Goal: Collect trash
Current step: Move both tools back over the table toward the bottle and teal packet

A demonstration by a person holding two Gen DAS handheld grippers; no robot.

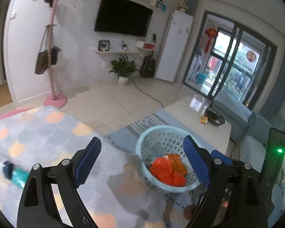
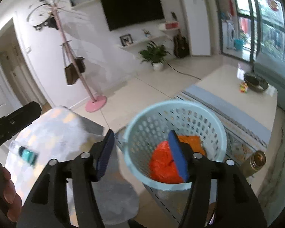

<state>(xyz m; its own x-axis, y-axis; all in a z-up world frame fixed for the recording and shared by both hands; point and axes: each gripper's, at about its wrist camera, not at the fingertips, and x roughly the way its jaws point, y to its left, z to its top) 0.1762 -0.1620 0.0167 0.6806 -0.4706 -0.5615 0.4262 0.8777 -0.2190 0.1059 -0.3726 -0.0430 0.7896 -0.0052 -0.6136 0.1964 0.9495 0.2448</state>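
Observation:
A light blue perforated basket [image 1: 142, 142] stands on the floor by a patterned rug; it also shows in the right wrist view [image 2: 176, 106]. It holds crumpled red-orange trash [image 1: 167, 171] [image 2: 161, 161] and an orange wrapper [image 1: 177, 163] [image 2: 190, 140]. A teal bottle with a dark cap [image 1: 15, 173] [image 2: 27, 154] lies on a fluffy grey-and-orange cover [image 1: 47, 133]. My left gripper [image 1: 142, 163] is open and empty above the cover's edge, beside the basket. My right gripper [image 2: 142, 155] is open and empty over the basket's near rim.
A low white table [image 2: 228, 87] at the right holds a dark bowl [image 2: 255, 81] and a small colourful packet [image 2: 243, 87]. A metal flask [image 2: 256, 161] stands on the rug. A pink coat stand [image 1: 55, 98], a potted plant [image 1: 123, 70] and a sofa [image 1: 237, 112] lie farther off.

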